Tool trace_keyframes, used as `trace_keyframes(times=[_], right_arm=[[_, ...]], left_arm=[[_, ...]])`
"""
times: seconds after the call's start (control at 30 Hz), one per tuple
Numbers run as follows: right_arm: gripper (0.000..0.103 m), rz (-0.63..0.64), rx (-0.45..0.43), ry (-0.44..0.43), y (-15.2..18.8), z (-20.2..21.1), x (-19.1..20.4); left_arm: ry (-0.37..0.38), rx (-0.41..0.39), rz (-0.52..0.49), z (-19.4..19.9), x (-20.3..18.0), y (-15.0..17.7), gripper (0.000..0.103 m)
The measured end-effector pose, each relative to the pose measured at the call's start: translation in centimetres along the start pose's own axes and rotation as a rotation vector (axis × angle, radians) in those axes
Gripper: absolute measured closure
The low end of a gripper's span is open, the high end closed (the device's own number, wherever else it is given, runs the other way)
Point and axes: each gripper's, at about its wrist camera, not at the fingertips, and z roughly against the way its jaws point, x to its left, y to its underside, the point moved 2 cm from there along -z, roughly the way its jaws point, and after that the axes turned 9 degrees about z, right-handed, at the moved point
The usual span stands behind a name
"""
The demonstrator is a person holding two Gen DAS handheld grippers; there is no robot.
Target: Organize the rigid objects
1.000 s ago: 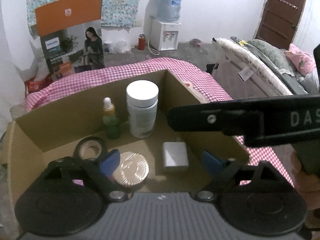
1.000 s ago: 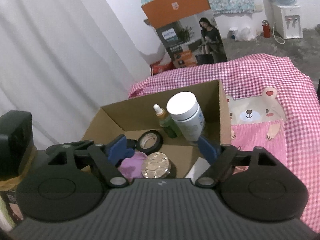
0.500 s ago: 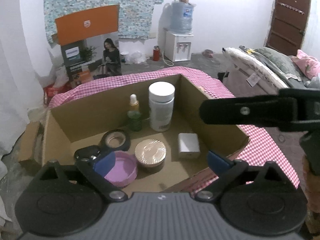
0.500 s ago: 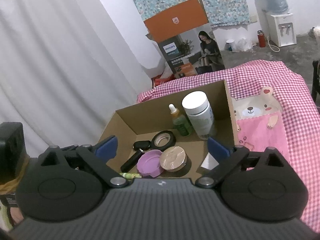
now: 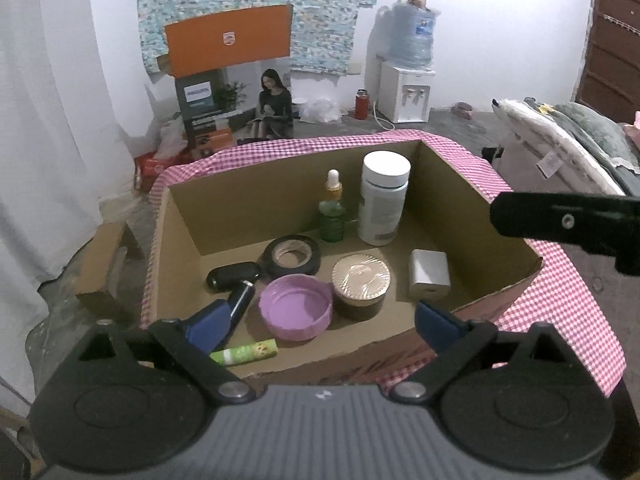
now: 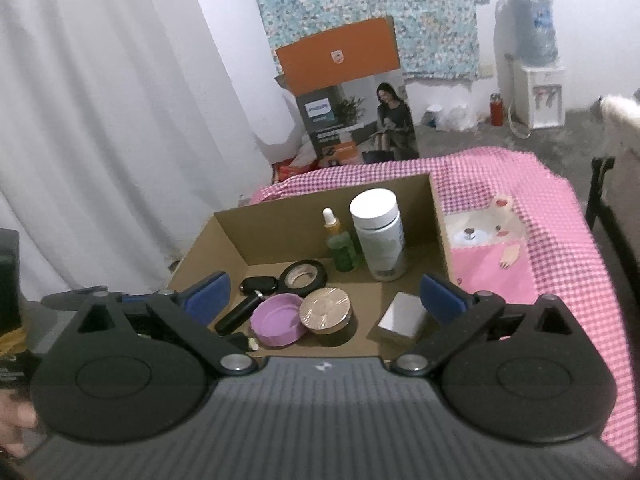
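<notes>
The cardboard box sits open-topped on a table covered with a pink checked cloth, and the rigid objects lie inside it. At the back stand a white-capped bottle and, just beside it, a green dropper bottle. In front of them lie a roll of black tape, a black key fob, a purple lid touching a gold-topped jar, a white charger block and, near the front edge, a small green tube.

Both grippers point downward at the box from its near side, above the front wall. The box's near wall is low and torn, so the inside is open from the front and from above; a bare strip of floor lies along the left wall.

The left tongs stand wide apart with nothing between the pads; they have just been opening. The right tongs are likewise spread wide and empty, jaws having just opened further. In the left view, one black arm of the right tool crosses the box's right wall.
</notes>
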Motion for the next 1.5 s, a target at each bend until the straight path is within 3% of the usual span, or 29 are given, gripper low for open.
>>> trace_keyframes(times=[0.27, 0.5, 0.87, 1.13, 1.2, 1.33, 1.5], right_arm=[[0.001, 0.094, -0.033, 0.098, -0.6, 1.4, 2.3], [0.001, 0.167, -0.074, 0.241, -0.6, 2.9, 3.7], [0.001, 0.237, -0.136, 0.483, 0.0, 6.0, 4.6], [0.001, 0.105, -0.237, 0.305, 0.6, 8.3, 2.1], [0.001, 0.095, -0.236, 0.306, 1.0, 8.2, 1.9], [0.001, 0.139, -0.149, 0.303, 2.1, 6.2, 2.2], [0.001, 0.074, 0.011, 0.256, 3.9, 2.4, 1.8]], left_arm=[[-0.011, -0.022, 0.01, 1.2, 1.0, 0.4, 0.003], [-0.011, -0.048, 0.027, 2.6, 1.6, 0.7, 0.0], [-0.13, -0.145, 0.007, 4.8, 1.1, 1.1, 0.0], [-0.086, -0.192, 0.038, 5.6, 0.8, 1.6, 0.0], [-0.078, -0.175, 0.059, 5.3, 1.0, 1.7, 0.0], [-0.09, -0.09, 0.085, 4.1, 1.4, 1.8, 0.0], [-0.14, 0.004, 0.12, 2.5, 2.1, 1.8, 0.0]])
